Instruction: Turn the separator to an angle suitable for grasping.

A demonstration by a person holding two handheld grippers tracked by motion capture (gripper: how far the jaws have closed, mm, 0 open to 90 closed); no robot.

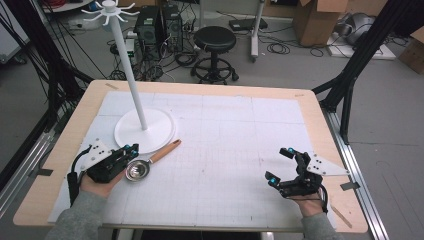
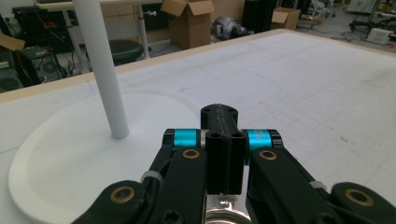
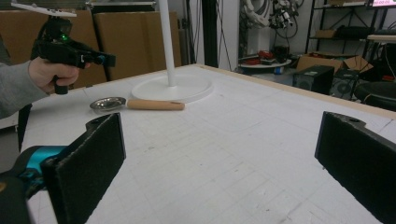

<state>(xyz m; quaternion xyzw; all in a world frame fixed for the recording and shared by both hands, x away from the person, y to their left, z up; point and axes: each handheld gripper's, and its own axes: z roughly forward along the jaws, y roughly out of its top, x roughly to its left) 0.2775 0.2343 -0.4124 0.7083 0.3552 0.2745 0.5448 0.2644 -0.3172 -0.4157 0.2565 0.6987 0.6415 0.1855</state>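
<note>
Here the white stand (image 1: 144, 127) serves as the landmark: a round flat base on the white mat (image 1: 225, 150), with a slim pole rising to a ring of hooks at the top.

Nearest the person, on the side of the mat far from the stand, the right gripper (image 1: 281, 165) is held low over the surface, its two jaws spread wide apart with nothing between them. In the right gripper view those jaws (image 3: 219, 163) frame bare gridded mat, and the stand shows well beyond them.

Closer to the stand, at its near edge, the left gripper (image 1: 131, 148) sits in the person's left hand (image 1: 95, 186). Its jaws are pressed together, as the left gripper view (image 2: 223, 154) shows, with the black pads meeting flat and no gap left. The tips hover just above the bowl of the ladle (image 1: 145, 165); whether they touch its rim cannot be told.

The ladle lies flat on the mat, just beside the stand's base. Its shiny metal bowl is on the person's side of the base, and its wooden handle (image 1: 165, 151) runs away from the bowl, slanting along the base's rim, with its far end just beside it. In the right gripper view the ladle (image 3: 135, 104) lies in front of the stand's base (image 3: 173, 88), bowl toward the left gripper (image 3: 100, 59).

Beyond the stand lies the wooden edge of the table (image 1: 210, 87).
</note>
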